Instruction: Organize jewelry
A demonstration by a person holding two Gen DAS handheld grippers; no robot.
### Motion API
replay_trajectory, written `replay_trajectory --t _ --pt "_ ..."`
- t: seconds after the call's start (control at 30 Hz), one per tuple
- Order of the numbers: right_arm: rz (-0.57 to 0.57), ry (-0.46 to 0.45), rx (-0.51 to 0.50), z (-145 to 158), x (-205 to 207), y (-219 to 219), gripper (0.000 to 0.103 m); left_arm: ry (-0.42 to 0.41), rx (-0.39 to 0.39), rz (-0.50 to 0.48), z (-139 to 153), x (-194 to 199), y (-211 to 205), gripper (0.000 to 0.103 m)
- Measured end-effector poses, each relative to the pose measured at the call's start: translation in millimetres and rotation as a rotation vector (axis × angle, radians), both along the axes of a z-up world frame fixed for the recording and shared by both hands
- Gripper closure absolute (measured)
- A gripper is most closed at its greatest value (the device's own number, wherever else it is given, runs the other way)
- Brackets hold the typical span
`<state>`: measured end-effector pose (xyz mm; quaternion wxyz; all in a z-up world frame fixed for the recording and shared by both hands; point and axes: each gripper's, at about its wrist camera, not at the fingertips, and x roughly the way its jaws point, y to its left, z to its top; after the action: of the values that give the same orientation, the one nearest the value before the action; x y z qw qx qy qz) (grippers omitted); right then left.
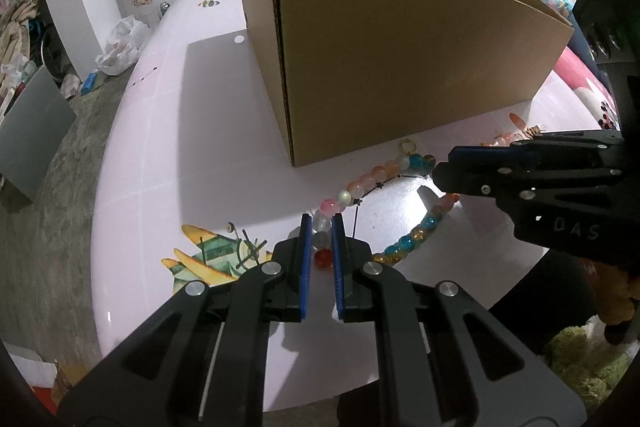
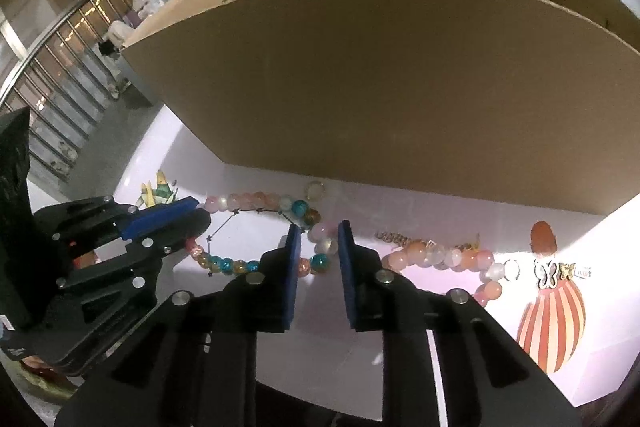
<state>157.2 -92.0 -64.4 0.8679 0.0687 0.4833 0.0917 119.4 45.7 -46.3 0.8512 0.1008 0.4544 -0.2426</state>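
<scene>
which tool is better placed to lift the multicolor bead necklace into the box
Left, though narrowly. The left tool already has beads of the multicolor bead necklace between its pads. The right tool straddles the other end more loosely. The cardboard box stands just behind.
</scene>
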Motion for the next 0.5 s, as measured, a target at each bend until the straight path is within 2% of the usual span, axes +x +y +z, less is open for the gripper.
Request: replay_trajectory --t 0.2,0.37,0.5 --pt "-0.008 -0.003 0.005 -1.8 2.0 1.2 0.091 0.024 -0.024 0.014 0.3 4.3 1.1 0.092" --pt "-0.014 -0.005 0.018 -4.2 -3.8 0.0 0.092 0.051 -0.058 0.021 0.5 5.5 3.6 0.078" --pt "-0.014 -0.016 0.019 -5.4 -7.2 -1.9 0.092 0.046 -0.052 0.025 -0.3 4.4 2.5 0.078"
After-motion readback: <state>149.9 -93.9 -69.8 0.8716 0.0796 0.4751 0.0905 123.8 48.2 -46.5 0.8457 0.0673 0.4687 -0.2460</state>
